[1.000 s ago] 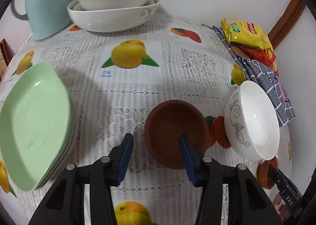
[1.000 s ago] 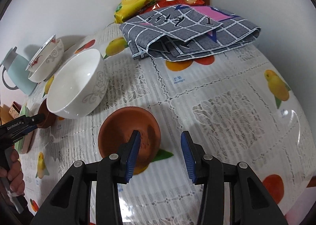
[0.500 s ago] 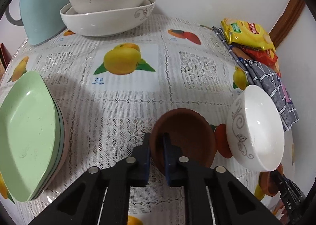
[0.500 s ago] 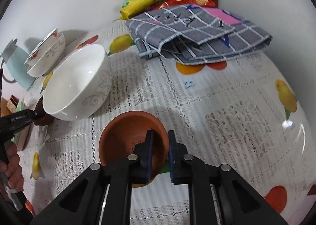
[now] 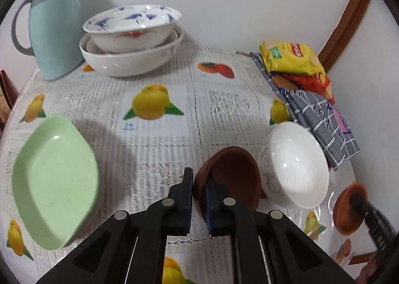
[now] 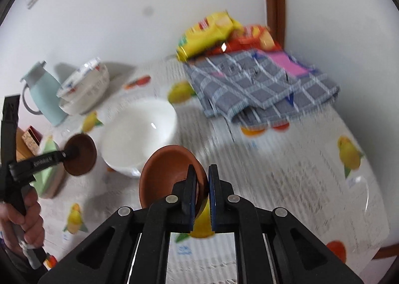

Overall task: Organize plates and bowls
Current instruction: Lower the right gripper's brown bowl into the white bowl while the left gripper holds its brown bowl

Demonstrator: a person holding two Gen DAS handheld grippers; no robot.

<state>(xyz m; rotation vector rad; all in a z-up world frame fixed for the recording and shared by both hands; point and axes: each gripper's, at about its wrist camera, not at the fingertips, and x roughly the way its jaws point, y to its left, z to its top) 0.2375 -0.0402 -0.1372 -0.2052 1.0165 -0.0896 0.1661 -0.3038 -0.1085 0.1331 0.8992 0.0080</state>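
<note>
My left gripper [image 5: 198, 184] is shut on the rim of a dark brown bowl [image 5: 232, 177] and holds it tilted above the table; it also shows in the right wrist view [image 6: 81, 150]. My right gripper [image 6: 201, 179] is shut on the rim of an orange-brown bowl [image 6: 167, 169], lifted off the cloth; it also shows in the left wrist view [image 5: 346, 209]. A white bowl [image 5: 296, 167] stands between them. Stacked white bowls [image 5: 132, 37] sit at the back. Green plates [image 5: 54, 177] lie at the left.
A light blue jug [image 5: 53, 35] stands at the back left. A folded grey checked cloth [image 6: 259, 87] with snack packets [image 6: 212, 32] lies at the back right by the wall. The table has a fruit-print lace cloth [image 5: 162, 134].
Both grippers went from open around the bowl rims to shut on them, then lifted and tilted the two brown bowls off the table. The right view is blurred with motion.
</note>
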